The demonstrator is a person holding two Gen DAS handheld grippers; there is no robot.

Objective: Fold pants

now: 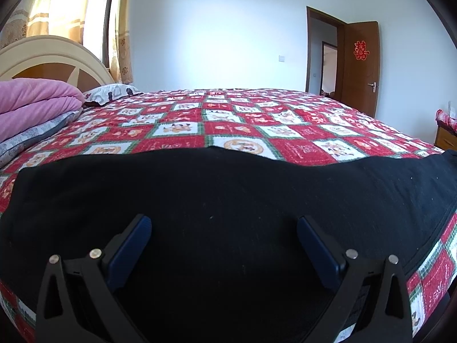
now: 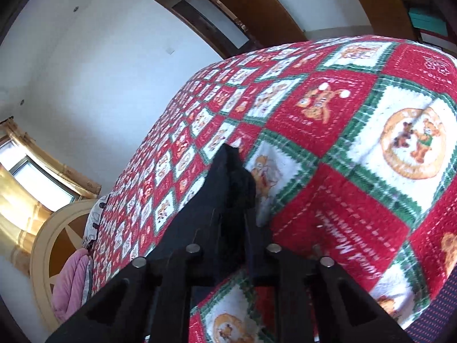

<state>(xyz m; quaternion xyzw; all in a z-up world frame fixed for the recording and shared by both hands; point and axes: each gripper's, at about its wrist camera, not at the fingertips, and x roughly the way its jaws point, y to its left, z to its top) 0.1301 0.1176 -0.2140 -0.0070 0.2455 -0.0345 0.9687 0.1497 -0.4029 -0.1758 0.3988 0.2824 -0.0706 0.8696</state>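
Black pants (image 1: 222, 188) lie spread across the near side of a bed with a red, white and green patchwork cover (image 1: 228, 120). My left gripper (image 1: 224, 225) is open, its blue-padded fingers wide apart just above the black cloth. In the right wrist view my right gripper (image 2: 234, 200) is shut on a bunched end of the black pants (image 2: 231, 171) and holds it lifted over the bed cover (image 2: 357, 143). The view is tilted sideways.
A folded pink blanket (image 1: 34, 97) and a patterned pillow (image 1: 114, 91) lie at the bed's head, by the cream headboard (image 1: 51, 54). A brown door (image 1: 361, 65) stands open at the far right. A small cabinet (image 1: 445, 134) stands beside the bed on the right.
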